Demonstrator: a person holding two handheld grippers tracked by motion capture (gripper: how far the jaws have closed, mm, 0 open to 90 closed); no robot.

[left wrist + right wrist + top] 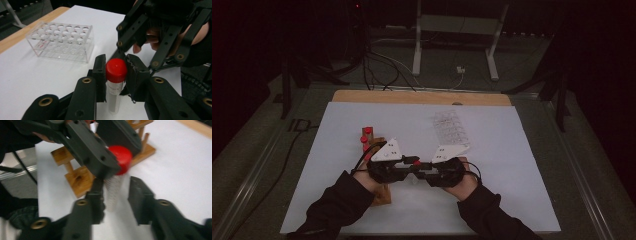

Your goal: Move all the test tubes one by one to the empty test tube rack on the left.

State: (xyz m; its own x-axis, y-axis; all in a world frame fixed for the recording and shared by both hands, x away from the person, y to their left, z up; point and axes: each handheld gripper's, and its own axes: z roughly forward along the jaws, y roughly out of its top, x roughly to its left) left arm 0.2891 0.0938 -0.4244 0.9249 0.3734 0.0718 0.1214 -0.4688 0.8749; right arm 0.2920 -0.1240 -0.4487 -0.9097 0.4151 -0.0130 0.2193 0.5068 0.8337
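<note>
The left hand-held gripper (116, 72) is clenched on the red cap of a tube (115, 82), held above the tabletop (512, 150) near its front edge, just right of the wooden rack (373, 145). The right hand-held gripper (116, 195) has let go, its pads (138, 192) standing apart from the tube's clear body between them.

Partly hidden grey lettering, perhaps "sharx", on the red-capped tube's (115, 85) white label.

High view overhead, far; gripper views close, facing, share tube (115, 75).
</note>
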